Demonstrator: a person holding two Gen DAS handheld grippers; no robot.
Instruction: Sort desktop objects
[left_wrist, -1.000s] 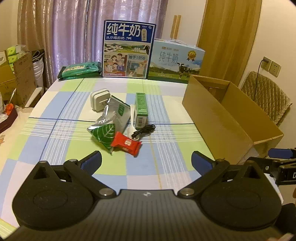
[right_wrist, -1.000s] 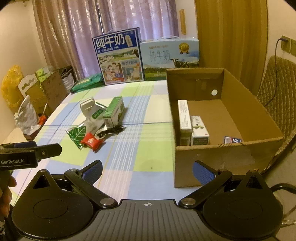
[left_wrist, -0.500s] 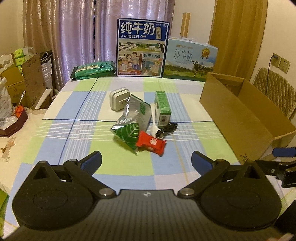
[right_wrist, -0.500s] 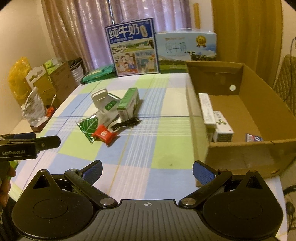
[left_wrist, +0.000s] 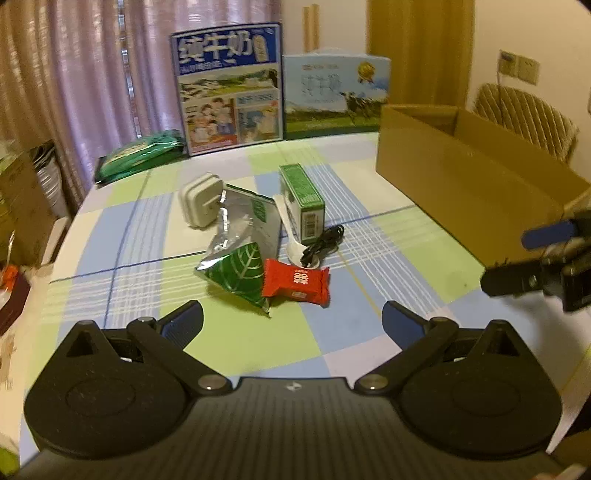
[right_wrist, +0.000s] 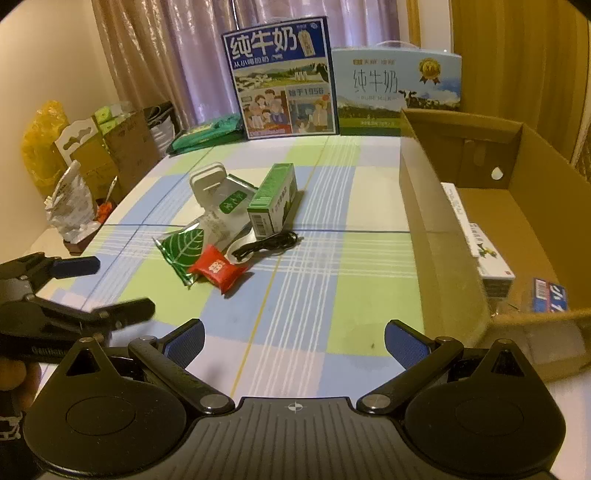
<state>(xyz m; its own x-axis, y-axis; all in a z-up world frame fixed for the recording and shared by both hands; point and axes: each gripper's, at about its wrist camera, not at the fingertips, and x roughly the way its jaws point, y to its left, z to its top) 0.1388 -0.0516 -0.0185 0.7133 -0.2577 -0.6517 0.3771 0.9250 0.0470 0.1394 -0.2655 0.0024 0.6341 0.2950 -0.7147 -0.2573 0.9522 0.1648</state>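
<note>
- Left gripper: jaws spread wide, nothing between them, held above the near part of the bench with its checked cloth.
- Right gripper: also spread wide and empty, above the bench's near edge.
- Object cluster sits straight ahead of both grippers, well beyond the fingertips.
- Nearest the left gripper: red snack packet, touching a green leaf-print pouch on its left.
- Beyond those: silver foil bag, white plastic spoon, coiled black cable beside the spoon's bowl.
- Farther still: green carton lying lengthwise, white charger block to its left.
- Cardboard box open-topped, ahead and to the right of the right gripper; white cartons and a blue packet lie inside.
- Two milk cases stand at the bench's far edge; green wipes pack to their left.
</note>
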